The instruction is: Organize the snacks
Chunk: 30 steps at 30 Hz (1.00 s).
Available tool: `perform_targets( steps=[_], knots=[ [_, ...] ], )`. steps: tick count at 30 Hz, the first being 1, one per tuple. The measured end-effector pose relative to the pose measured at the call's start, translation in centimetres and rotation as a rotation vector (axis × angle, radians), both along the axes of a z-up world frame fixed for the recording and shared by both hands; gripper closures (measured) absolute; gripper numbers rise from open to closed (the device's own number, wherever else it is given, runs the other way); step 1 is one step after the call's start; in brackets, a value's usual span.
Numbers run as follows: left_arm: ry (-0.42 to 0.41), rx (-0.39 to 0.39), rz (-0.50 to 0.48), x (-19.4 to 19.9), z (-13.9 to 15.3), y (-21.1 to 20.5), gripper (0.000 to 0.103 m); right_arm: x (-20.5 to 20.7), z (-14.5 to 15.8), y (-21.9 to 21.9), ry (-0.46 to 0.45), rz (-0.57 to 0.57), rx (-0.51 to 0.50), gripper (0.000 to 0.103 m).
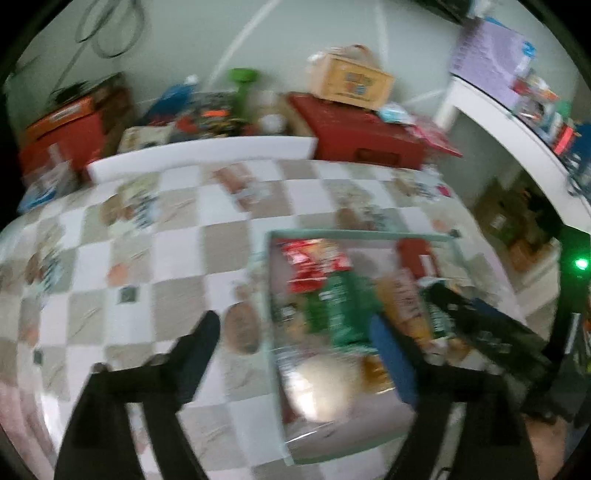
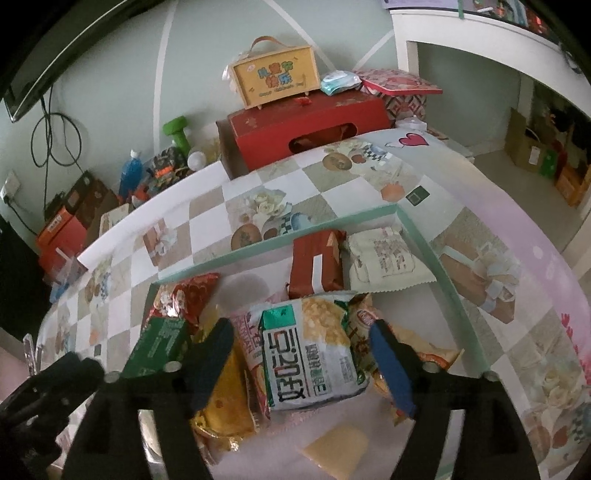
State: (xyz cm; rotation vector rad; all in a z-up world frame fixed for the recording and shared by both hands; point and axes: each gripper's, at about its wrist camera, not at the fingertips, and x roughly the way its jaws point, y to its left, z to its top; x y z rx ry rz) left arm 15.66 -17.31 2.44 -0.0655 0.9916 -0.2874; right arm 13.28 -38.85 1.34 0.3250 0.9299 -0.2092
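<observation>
Right gripper: black two-finger gripper (image 2: 299,354) with blue pads stood wide open over the white-and-green snack packet (image 2: 314,354), pads clear of it, gripping nothing.
Left gripper: black two-finger gripper (image 1: 295,332) gaped wide and empty, its left finger over the cloth, its right finger over the tray.
Snacks: they lay heaped in the clear shallow tray with pale green rim (image 2: 280,236), at the near right of the table.
Surface: a table under a checked beige-and-white cloth with printed flowers and crockery (image 2: 255,184).
Room: pale green wall; a white shelf unit (image 2: 461,33) stood at the right.
Count: one tray; two red packets, (image 2: 317,258) and (image 2: 192,291); one cream packet (image 2: 384,258); one green carton (image 2: 162,343); one yellow packet (image 2: 225,402).
Far edge: one red cardboard box (image 2: 306,129) carried one yellow handled box (image 2: 277,77).
Right view only: sharp packet print, and one black screen corner (image 2: 44,66) at the top left.
Left view: blurred; it alone showed the other gripper (image 1: 480,332) reaching in from the right.
</observation>
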Motion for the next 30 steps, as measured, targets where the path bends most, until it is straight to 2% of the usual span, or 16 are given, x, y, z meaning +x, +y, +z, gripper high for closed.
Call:
perform_targets(
  steps=[2, 3, 7, 14, 21, 27, 30],
  knots=[
    [0.003, 0.014, 0.045, -0.3, -0.4, 1.4, 0.014, -0.2, 0.0, 0.3, 0.0, 0.009, -0.017, 0.0],
    [0.003, 0.022, 0.071, -0.5, -0.6, 2.2, 0.009, -0.2, 0.0, 0.4, -0.001, 0.014, -0.022, 0.0],
    [-0.023, 0.059, 0.153, -1.3, -1.0, 4.7, 0.001, -0.5, 0.3, 1.1, -0.011, 0.033, -0.036, 0.0],
    [-0.018, 0.099, 0.228, -2.6, -1.6, 7.4, 0.001, -0.9, 0.9, 2.9, -0.019, 0.079, -0.083, 0.0],
    [-0.02, 0.239, 0.336, -4.4, -2.0, 8.5, 0.001, -1.8, 1.5, 4.7, -0.034, 0.117, -0.113, 0.0],
    [-0.004, 0.273, 0.361, -6.0, -2.4, 9.7, 0.001, -2.7, 1.7, 6.5, -0.035, 0.154, -0.122, 0.0],
    [0.003, 0.262, 0.371, -6.8, -2.5, 10.5, 0.001, -3.5, 1.9, 7.4, -0.046, 0.17, -0.124, 0.0]
  ],
)
